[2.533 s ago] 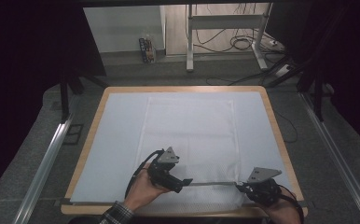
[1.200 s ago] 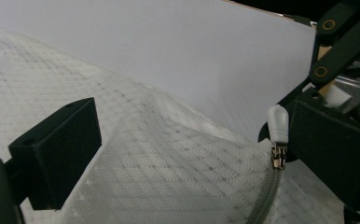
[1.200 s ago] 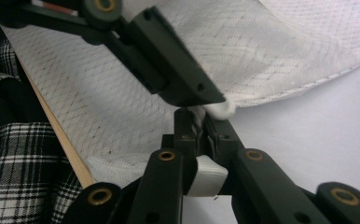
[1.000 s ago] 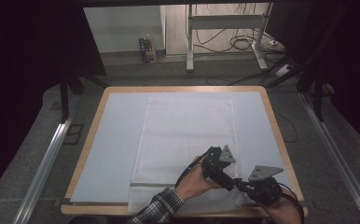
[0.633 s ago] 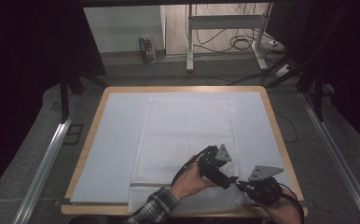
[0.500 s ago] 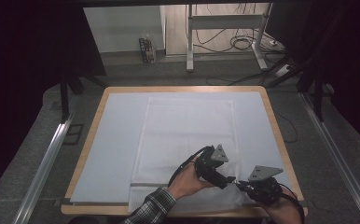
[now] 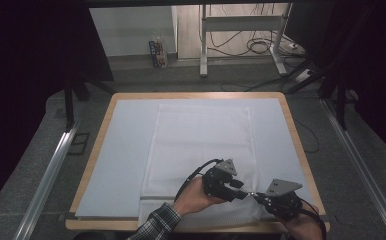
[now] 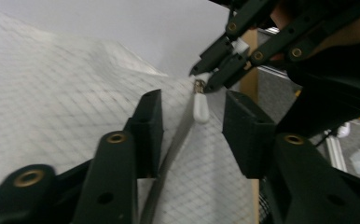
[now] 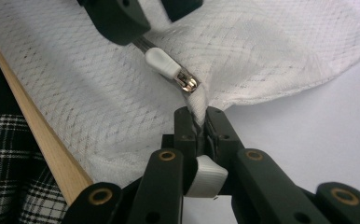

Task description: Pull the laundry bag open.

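A white mesh bag [image 7: 201, 145] lies flat on the table, its zipper running along the near edge. My right gripper [image 7: 257, 196] [image 9: 199, 116] is shut on the bag's corner at the zipper's end and lifts the fabric a little. The white zipper pull [image 8: 200, 108] [image 9: 165, 63] hangs just in front of it. My left gripper [image 7: 241, 192] [image 8: 193, 101] faces the right one, its jaws either side of the pull. They have just been closing, and a gap still shows on both sides of the pull. The right gripper's tips [image 8: 206, 79] show just beyond it.
A pale mat [image 7: 121, 145] covers the wooden table [image 7: 301, 150]. The near wooden edge [image 9: 43, 144] runs close under both hands, and a plaid sleeve [image 7: 156, 225] comes in from the bottom. Metal rails flank the table, and a desk frame with cables stands behind.
The left gripper has travelled right along the bag's near edge to just beside the right gripper, then eased slightly back to the left. The right gripper has stayed put.
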